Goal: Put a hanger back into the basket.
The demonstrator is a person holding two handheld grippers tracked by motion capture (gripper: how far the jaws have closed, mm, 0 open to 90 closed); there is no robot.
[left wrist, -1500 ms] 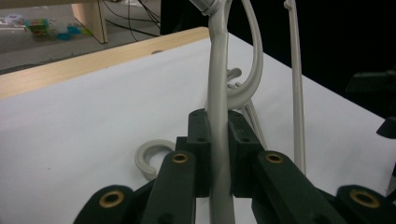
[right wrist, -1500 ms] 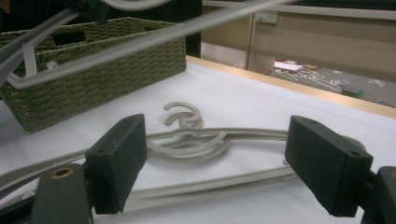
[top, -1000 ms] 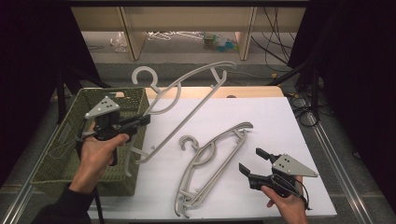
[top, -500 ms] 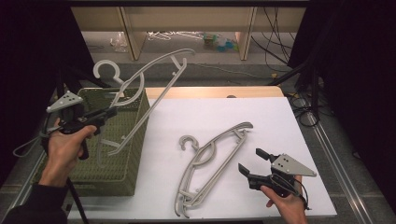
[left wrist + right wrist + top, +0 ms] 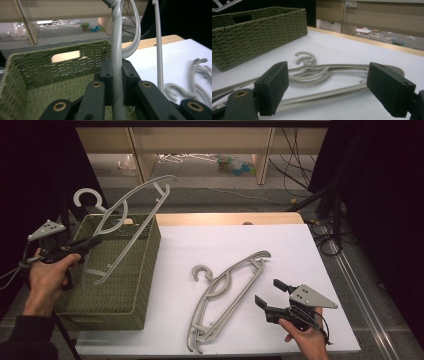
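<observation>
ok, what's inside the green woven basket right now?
The green woven basket shows bare woven floor and walls. The grey plastic hanger, clamped in the left gripper, hangs over it. The near corner is hidden.

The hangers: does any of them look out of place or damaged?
Nothing looks damaged. One grey hanger is tilted in the air above the green woven basket, clamped in the left gripper; the grey hangers on the table lie stacked.

Left gripper point(image 5: 92, 241) clamped tight, seemingly raised; right gripper point(image 5: 270, 292) jaws apart, low.
</observation>
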